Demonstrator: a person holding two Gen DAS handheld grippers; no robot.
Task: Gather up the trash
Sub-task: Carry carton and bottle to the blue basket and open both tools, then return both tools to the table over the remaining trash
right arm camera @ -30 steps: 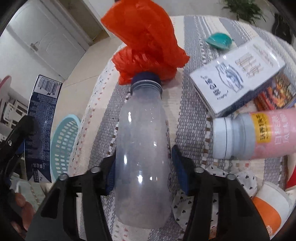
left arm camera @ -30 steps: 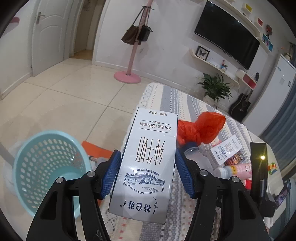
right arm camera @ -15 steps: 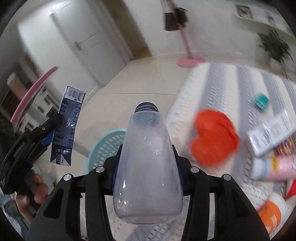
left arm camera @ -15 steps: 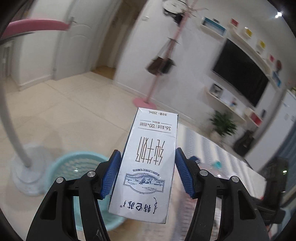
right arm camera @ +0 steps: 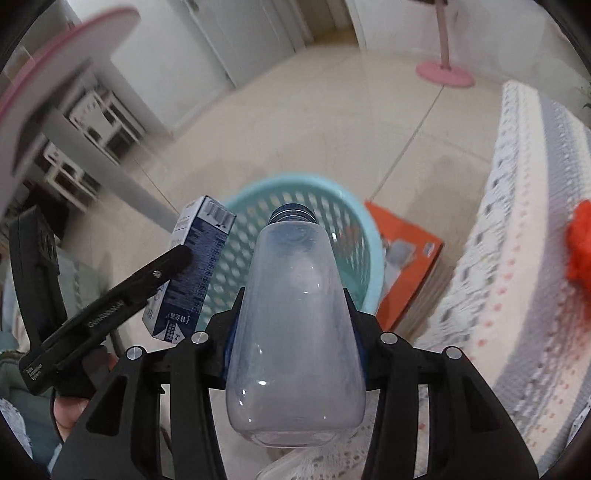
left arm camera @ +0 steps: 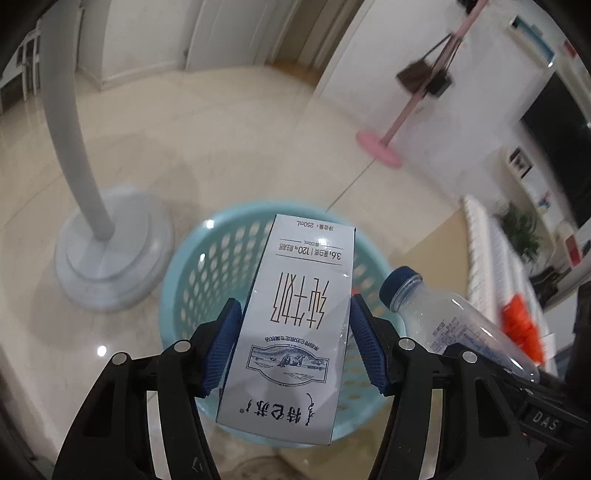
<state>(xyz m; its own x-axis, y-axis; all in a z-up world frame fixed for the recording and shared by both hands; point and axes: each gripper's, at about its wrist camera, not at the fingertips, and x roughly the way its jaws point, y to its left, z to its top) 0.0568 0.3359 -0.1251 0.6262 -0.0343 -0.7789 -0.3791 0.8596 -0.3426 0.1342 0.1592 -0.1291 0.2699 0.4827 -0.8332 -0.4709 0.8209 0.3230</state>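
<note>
Both tongs now hang over the basket (left arm camera: 192,266), having swung off the table. Left tongs (left arm camera: 295,345) clamp a flat-sided, glossy milk carton (left arm camera: 295,314); right tongs (right arm camera: 293,332) squeeze a clear, rounded plastic bottle (right arm camera: 295,314), blue cap forward. Perforated teal basket sits just below, so both drops look ready.

Glossy beige tiled floor (left arm camera: 229,140); white door (left arm camera: 236,33)

Glossy paper carton (left arm camera: 295,314); clear smooth plastic bottle (right arm camera: 295,325); perforated plastic basket (left arm camera: 207,273); glossy tiled floor (left arm camera: 221,147).
</note>
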